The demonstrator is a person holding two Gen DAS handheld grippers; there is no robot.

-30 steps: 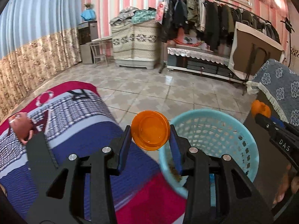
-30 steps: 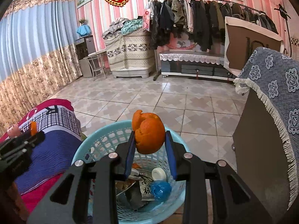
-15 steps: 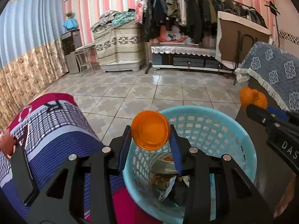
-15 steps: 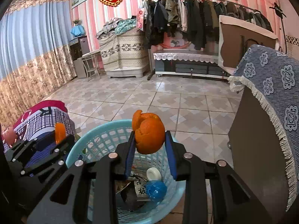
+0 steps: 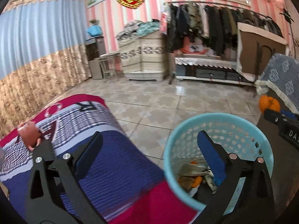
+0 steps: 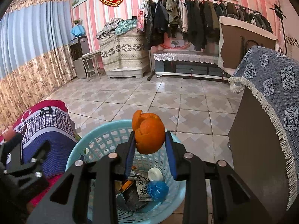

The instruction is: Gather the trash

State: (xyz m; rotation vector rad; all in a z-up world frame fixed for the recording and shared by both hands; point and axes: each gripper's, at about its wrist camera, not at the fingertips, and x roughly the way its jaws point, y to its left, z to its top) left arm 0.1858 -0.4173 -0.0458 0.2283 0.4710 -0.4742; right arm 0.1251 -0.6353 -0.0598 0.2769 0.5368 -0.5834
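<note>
A light blue mesh trash basket stands on the floor with several pieces of trash inside; it also shows in the right wrist view. My left gripper is open and empty, its right finger over the basket's left rim. My right gripper is shut on an orange peel and holds it above the basket. That gripper and the peel show at the right edge of the left wrist view. The left gripper shows at the left of the right wrist view.
A bed with a striped red, white and blue blanket lies left of the basket. A brown cabinet with a blue fringed cloth stands right of it. Tiled floor stretches to a clothes rack.
My left gripper has opened and the orange lid it held is gone from its fingers. It has shifted left of the basket. The right gripper still holds the peel over the basket.
</note>
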